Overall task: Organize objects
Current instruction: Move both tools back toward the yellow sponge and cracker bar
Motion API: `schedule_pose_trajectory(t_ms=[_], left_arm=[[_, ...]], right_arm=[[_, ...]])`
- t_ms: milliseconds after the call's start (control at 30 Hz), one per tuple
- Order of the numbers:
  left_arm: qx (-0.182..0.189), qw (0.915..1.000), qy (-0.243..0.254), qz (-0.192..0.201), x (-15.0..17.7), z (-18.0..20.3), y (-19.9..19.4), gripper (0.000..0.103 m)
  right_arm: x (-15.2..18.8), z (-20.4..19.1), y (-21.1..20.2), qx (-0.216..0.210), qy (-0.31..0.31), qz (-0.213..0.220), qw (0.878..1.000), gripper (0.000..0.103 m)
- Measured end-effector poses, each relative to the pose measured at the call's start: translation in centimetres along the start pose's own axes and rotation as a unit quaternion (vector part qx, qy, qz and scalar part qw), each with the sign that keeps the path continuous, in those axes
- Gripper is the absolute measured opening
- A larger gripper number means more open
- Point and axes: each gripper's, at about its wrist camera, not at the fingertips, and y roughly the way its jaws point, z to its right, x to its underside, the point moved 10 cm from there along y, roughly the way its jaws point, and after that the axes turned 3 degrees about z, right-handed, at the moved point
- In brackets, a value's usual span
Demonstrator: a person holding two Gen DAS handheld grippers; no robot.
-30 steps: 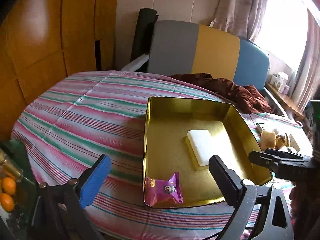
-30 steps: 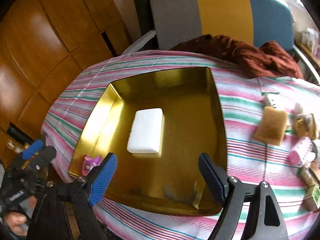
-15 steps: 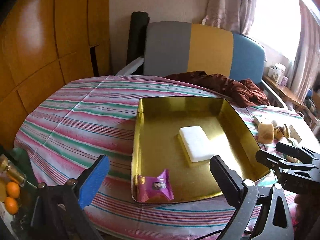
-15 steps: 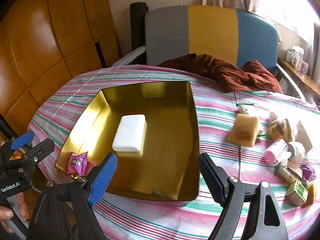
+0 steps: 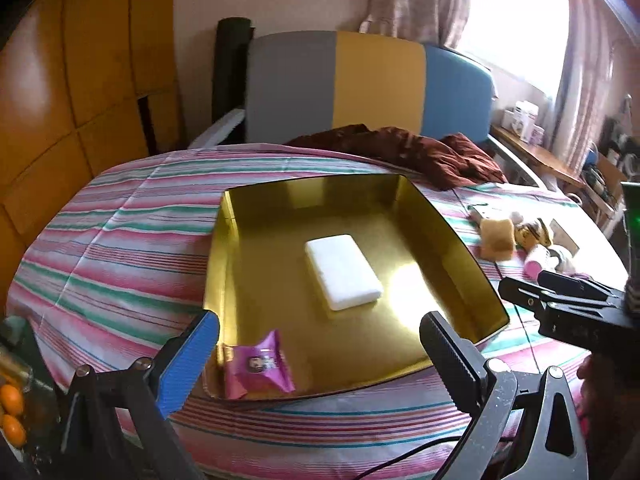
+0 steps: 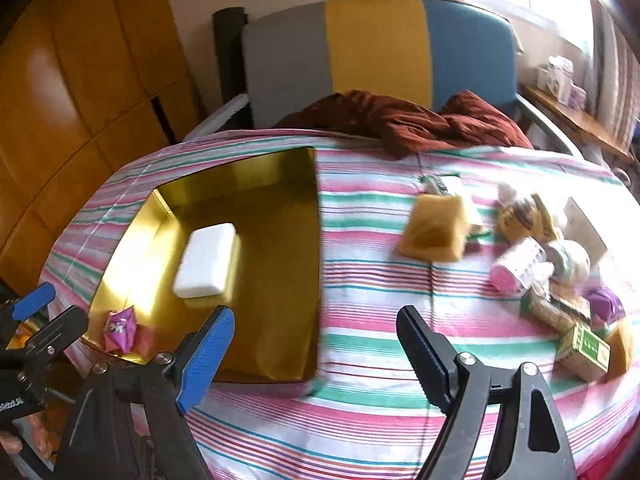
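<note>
A gold tray (image 5: 448, 240) (image 6: 314, 240) sits on the striped table. In it lie a white block (image 5: 342, 271) (image 6: 206, 260) and a purple snack packet (image 5: 258, 366) (image 6: 119, 329). My left gripper (image 5: 316, 346) is open and empty, above the tray's near edge. My right gripper (image 6: 316, 340) is open and empty, above the tray's right near corner. Right of the tray lie a tan sponge (image 6: 434, 228) (image 5: 496, 238), a pink bottle (image 6: 516, 266), a tape roll (image 6: 570, 260), a green box (image 6: 584, 350) and several other small items.
A dark red cloth (image 6: 404, 120) (image 5: 400, 150) lies at the table's far edge before a grey, yellow and blue chair (image 5: 372, 84). Wooden cabinets (image 5: 80, 80) stand to the left. Oranges (image 5: 10, 400) sit low at the left.
Both grippers have drawn back from the tray. The right gripper has swung to the right, so the loose items beside the tray now fill its view. Both stay open.
</note>
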Motion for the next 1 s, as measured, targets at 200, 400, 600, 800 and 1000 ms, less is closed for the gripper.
schedule_pose_trajectory(t_ms=[200, 400, 600, 800, 1000], left_arm=[[0.026, 0.9993, 0.028, -0.005, -0.3, 2.3, 0.5, 0.101], [0.054, 0.997, 0.055, -0.012, -0.8, 5.4, 1.4, 0.101], [0.091, 0.9928, 0.075, -0.019, -1.9, 9.1, 2.5, 0.101], [0.122, 0.9872, 0.1, -0.022, -3.4, 13.0, 3.7, 0.101], [0.15, 0.9815, 0.115, -0.032, -5.1, 17.1, 5.9, 0.097]], right_arm=[[0.8, 4.0, 0.0, 0.018, 0.037, -0.014, 0.999, 0.085], [0.8, 9.5, -0.8, 0.051, 0.085, -0.024, 0.995, 0.085], [-1.0, 14.3, -2.2, 0.086, 0.112, -0.014, 0.99, 0.085], [-4.0, 17.9, -3.2, 0.117, 0.104, 0.016, 0.988, 0.085], [-4.8, 21.4, -2.3, 0.125, 0.124, 0.039, 0.984, 0.085]])
